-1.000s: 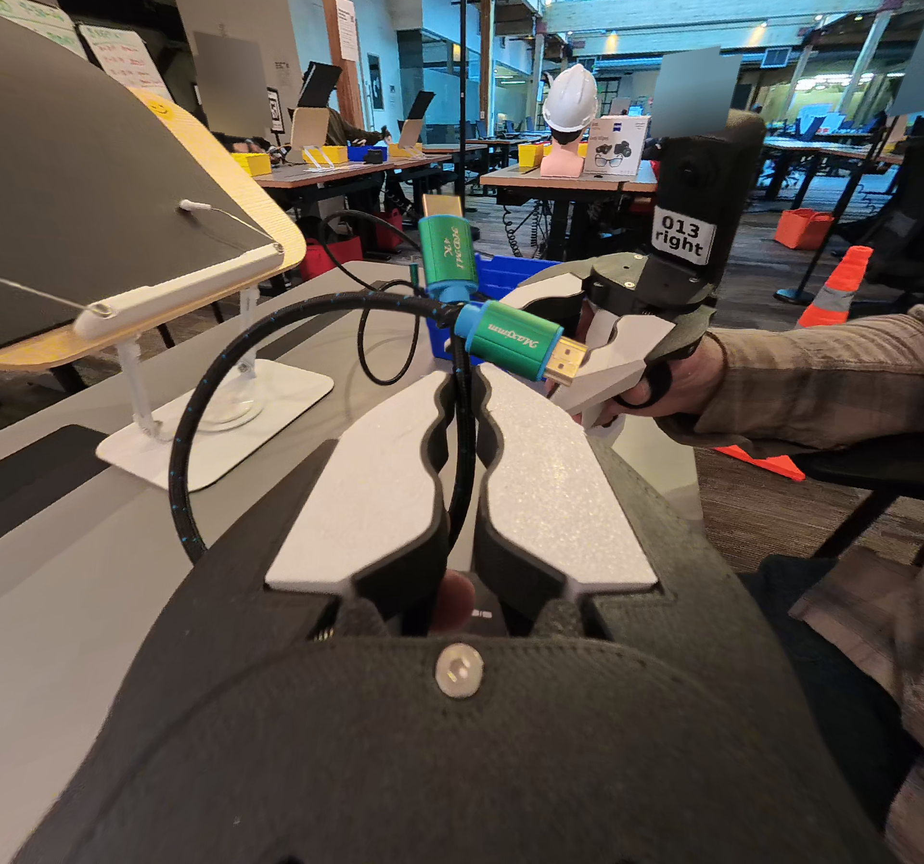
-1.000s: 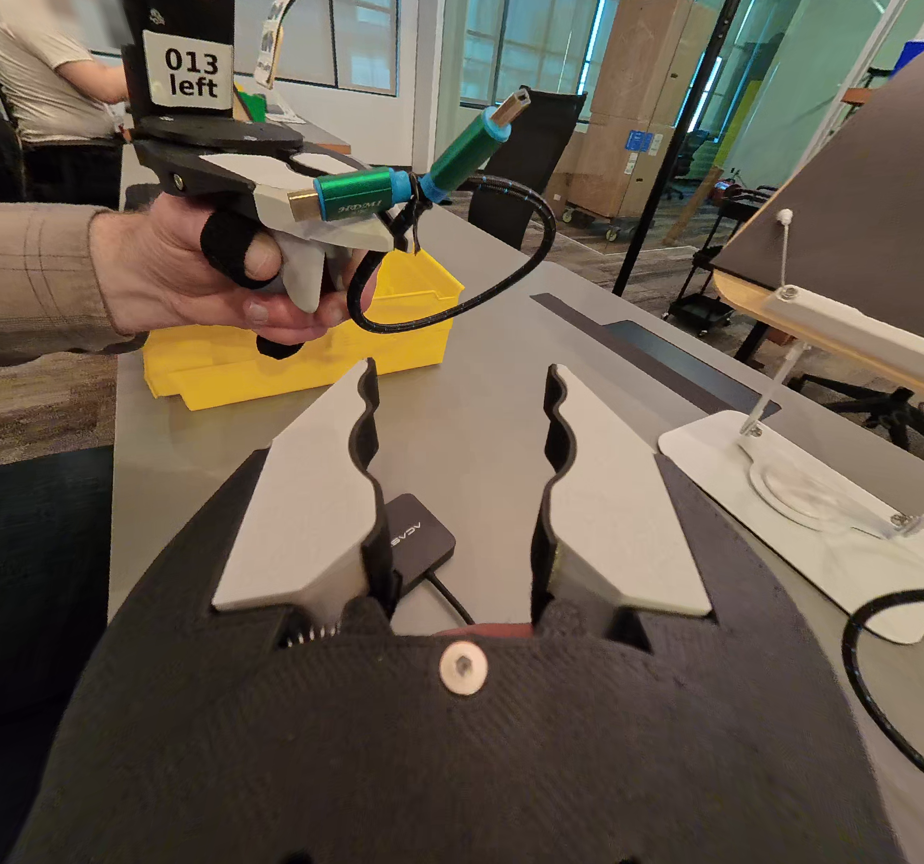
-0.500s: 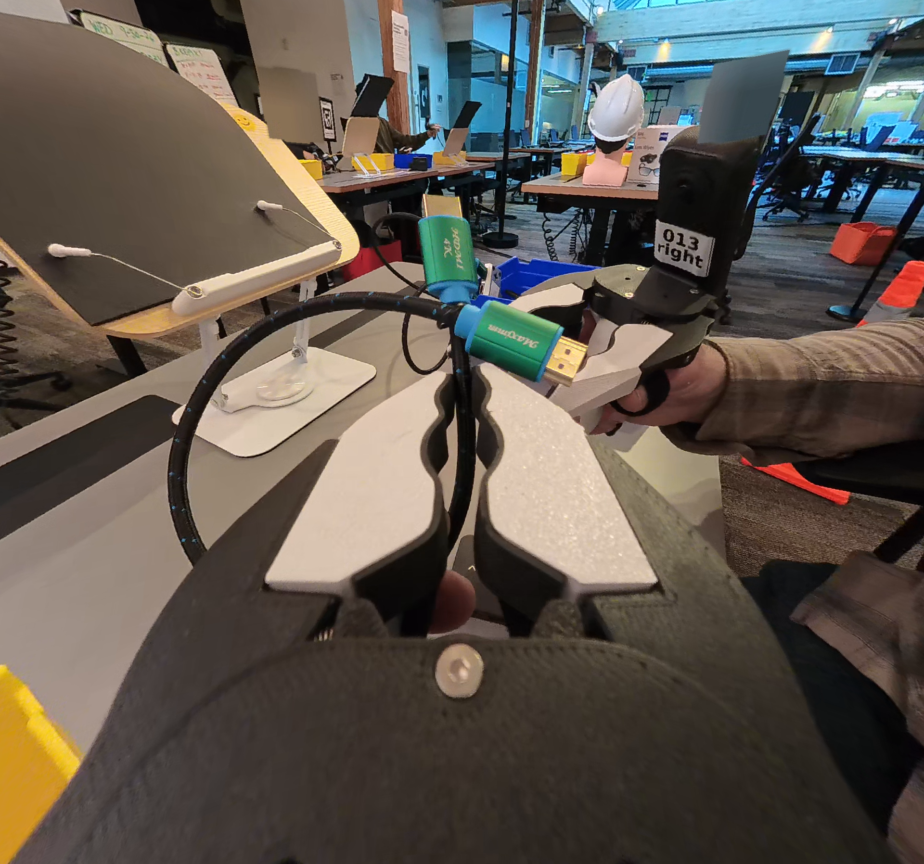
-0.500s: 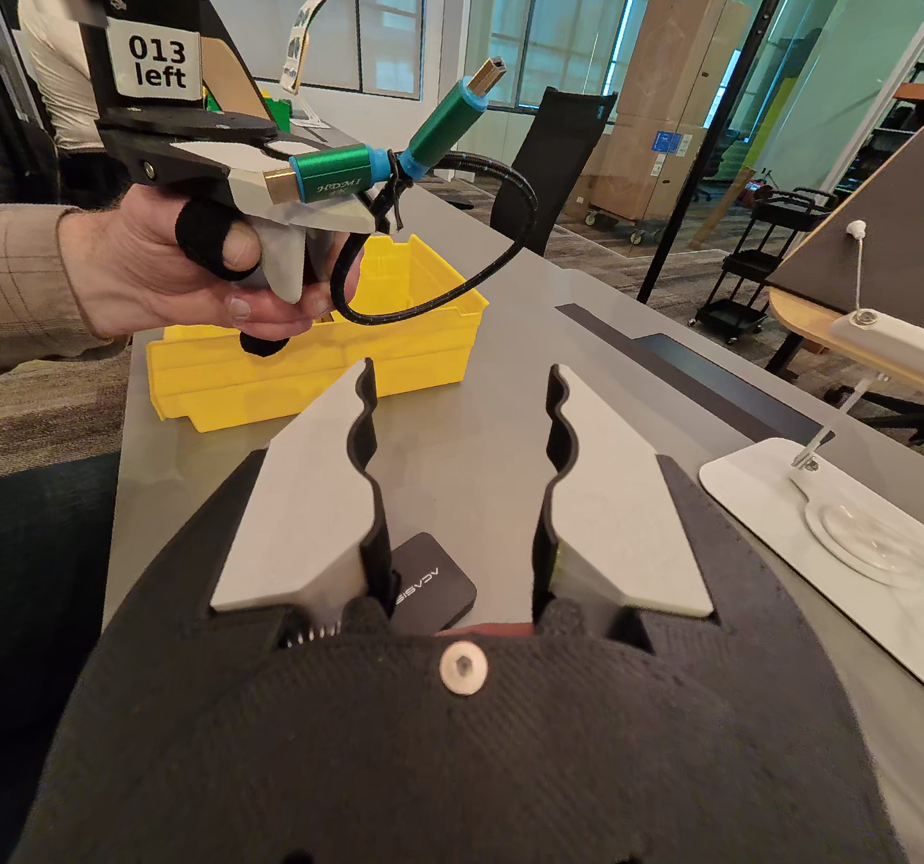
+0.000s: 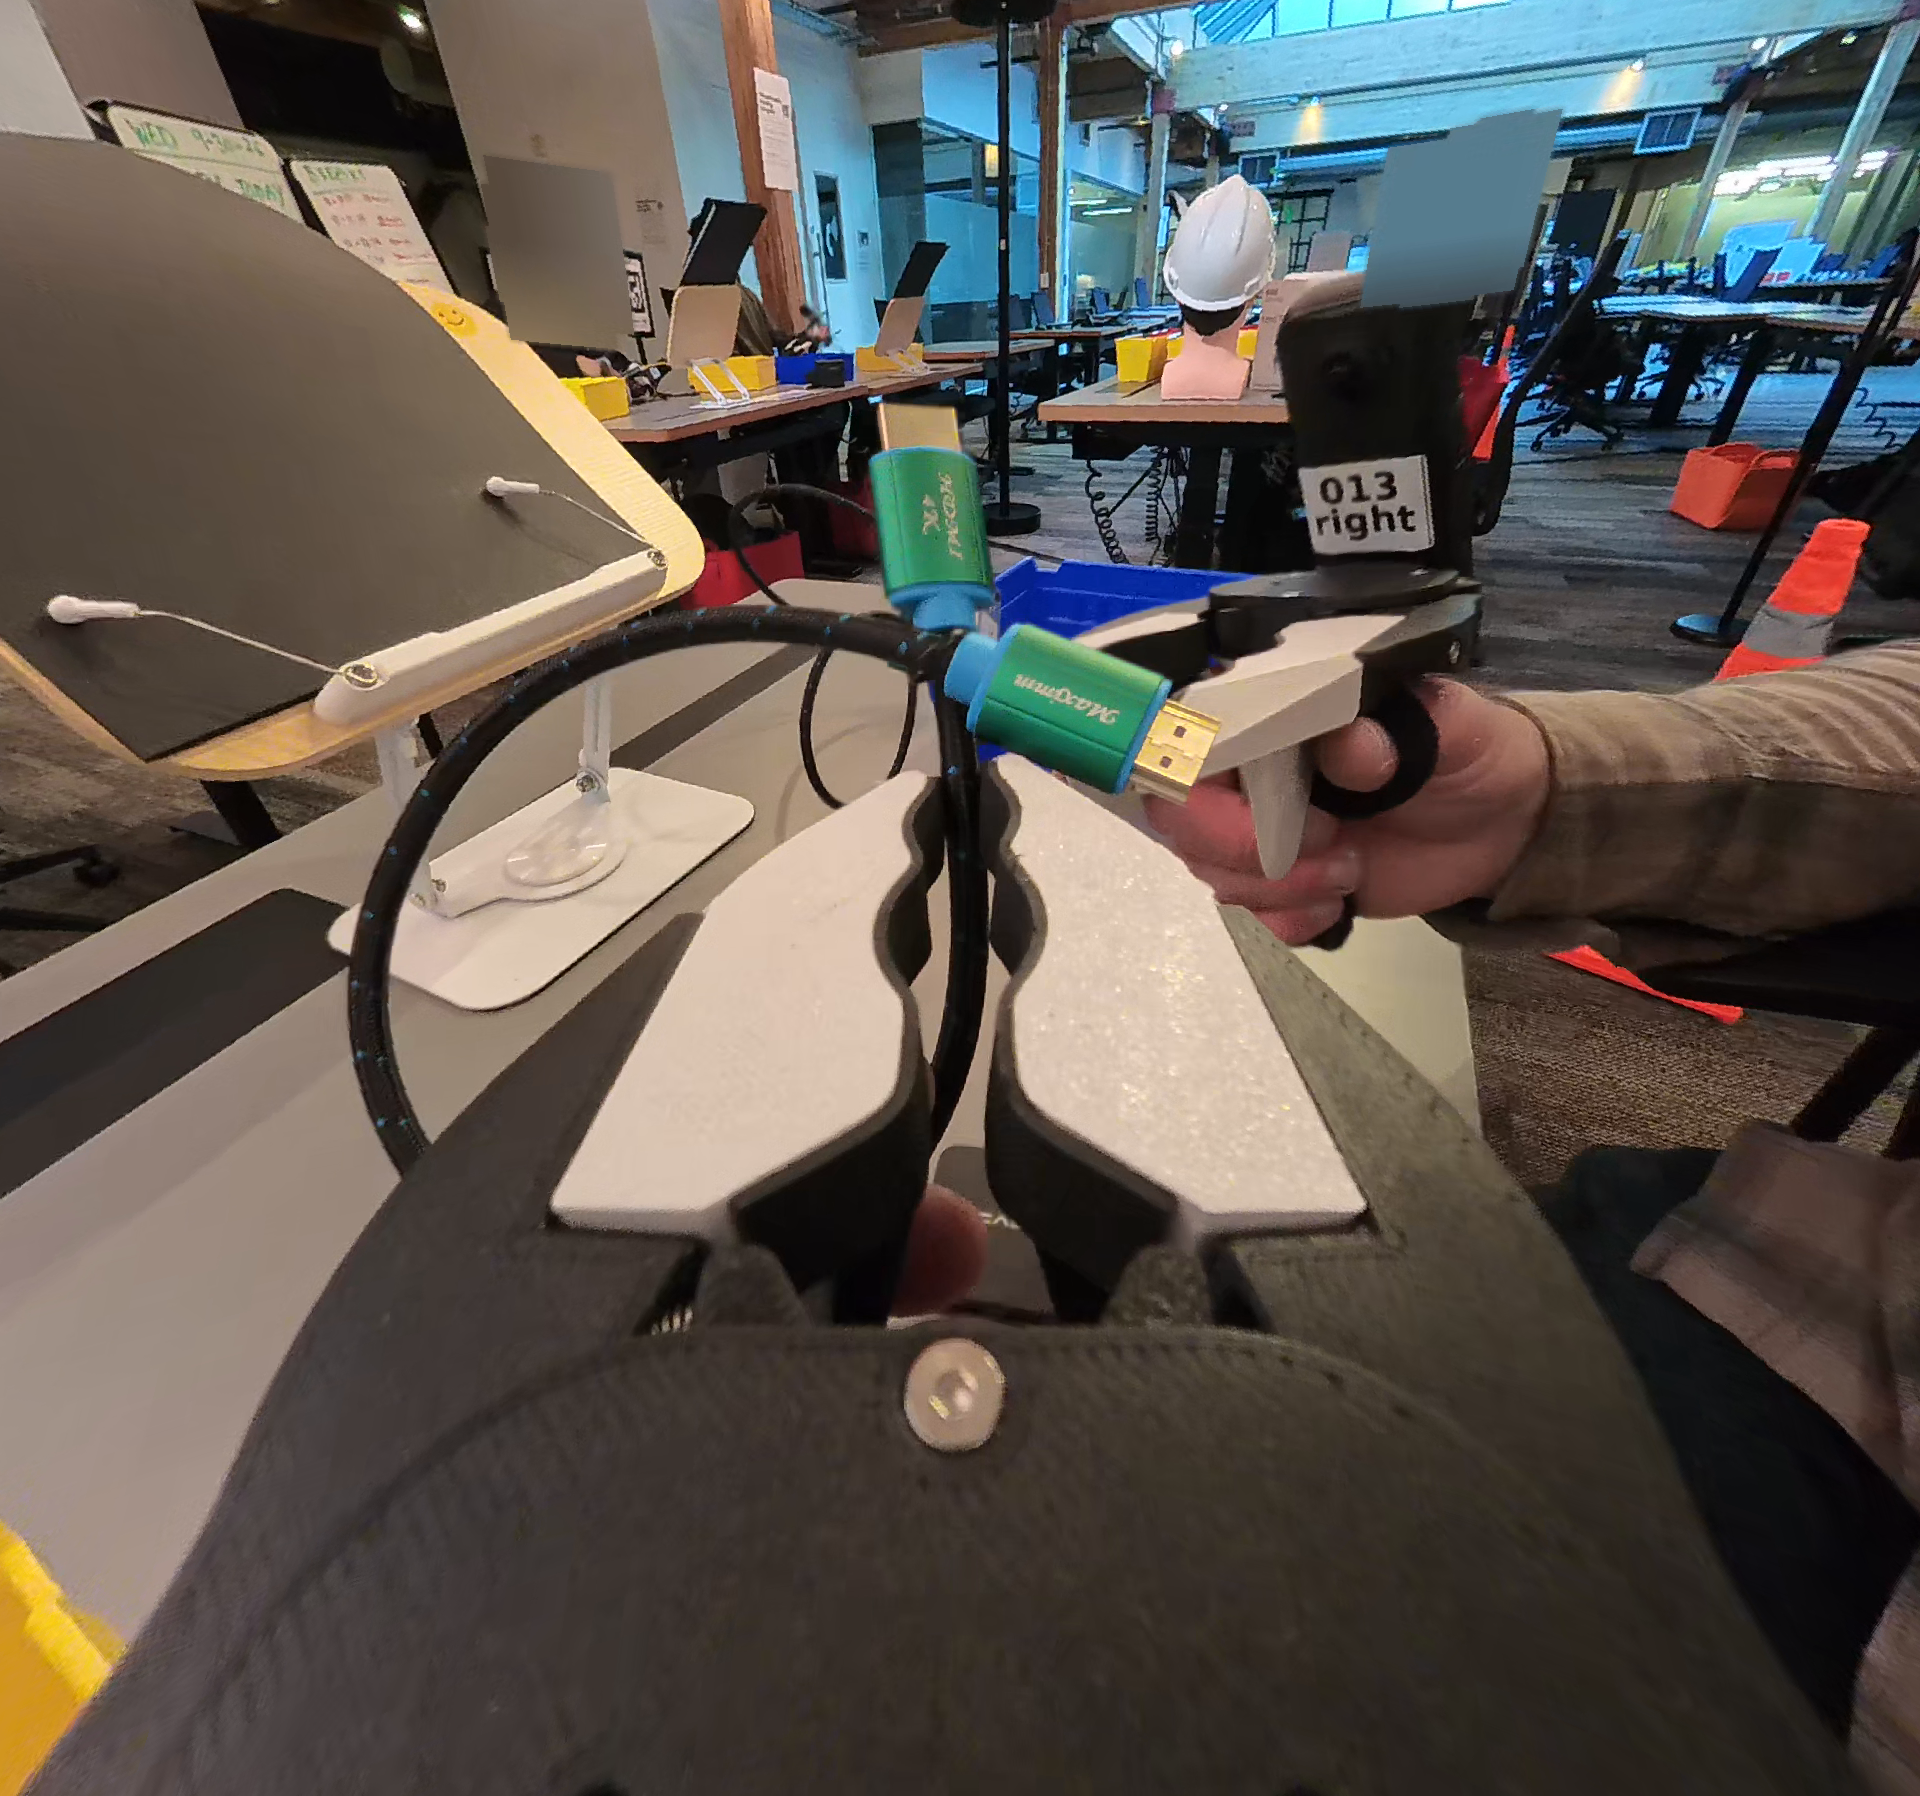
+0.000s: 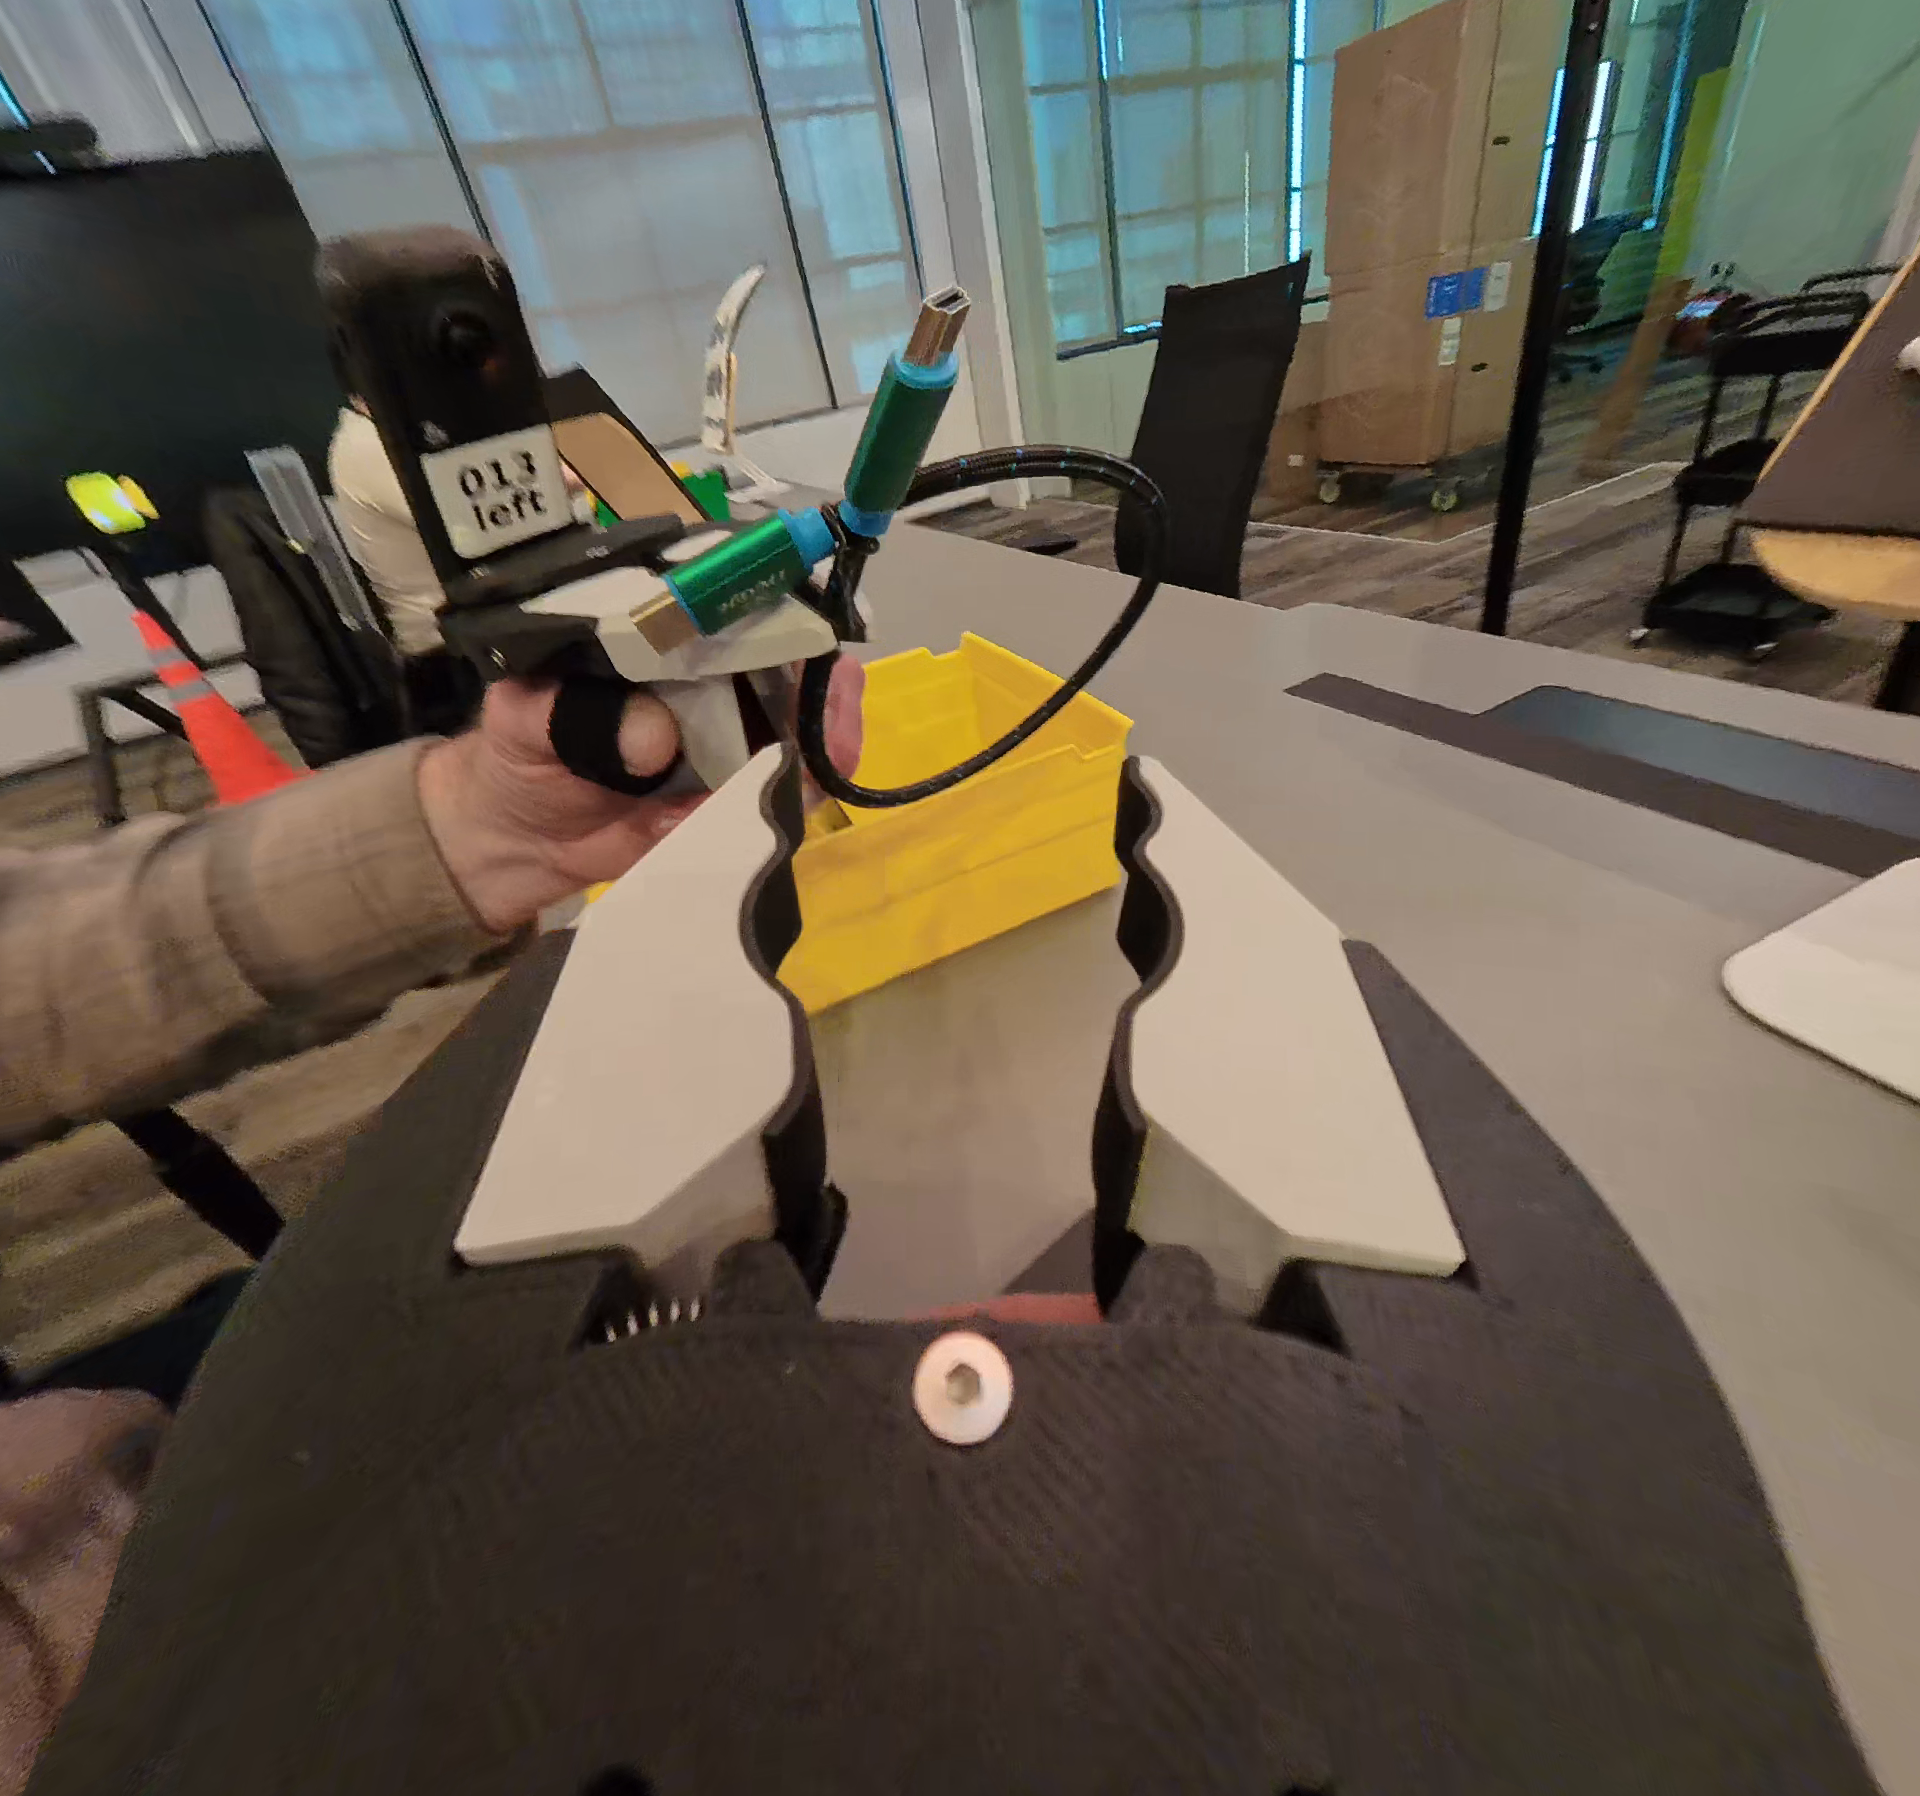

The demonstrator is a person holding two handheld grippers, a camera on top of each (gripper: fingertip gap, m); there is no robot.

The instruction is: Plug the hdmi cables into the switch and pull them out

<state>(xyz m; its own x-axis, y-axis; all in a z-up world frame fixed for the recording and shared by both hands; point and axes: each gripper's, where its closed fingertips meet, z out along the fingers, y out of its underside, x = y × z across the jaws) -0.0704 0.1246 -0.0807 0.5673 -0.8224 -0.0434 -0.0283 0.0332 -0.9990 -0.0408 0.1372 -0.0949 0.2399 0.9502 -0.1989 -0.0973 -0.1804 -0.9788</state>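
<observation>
L gripper (image 5: 961, 811) clamped tight on braided HDMI cable (image 5: 384, 925), looped above grey table (image 6: 1455, 915); both green plugs free in air, one (image 5: 1070, 707) just by R gripper (image 6: 961, 790) tips. R gripper wide apart, empty. Yellow bin (image 6: 966, 811) behind.

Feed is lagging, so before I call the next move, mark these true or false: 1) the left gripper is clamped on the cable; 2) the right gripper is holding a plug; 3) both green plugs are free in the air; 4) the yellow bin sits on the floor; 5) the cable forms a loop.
1) True: the left gripper is shut on the black braided cable.
2) False: the right gripper is open and empty.
3) True: the upright green plug and the sideways green plug sit in no port.
4) False: the yellow bin stands on the grey table.
5) True: it curls round from the plugs back into the left gripper.
</observation>
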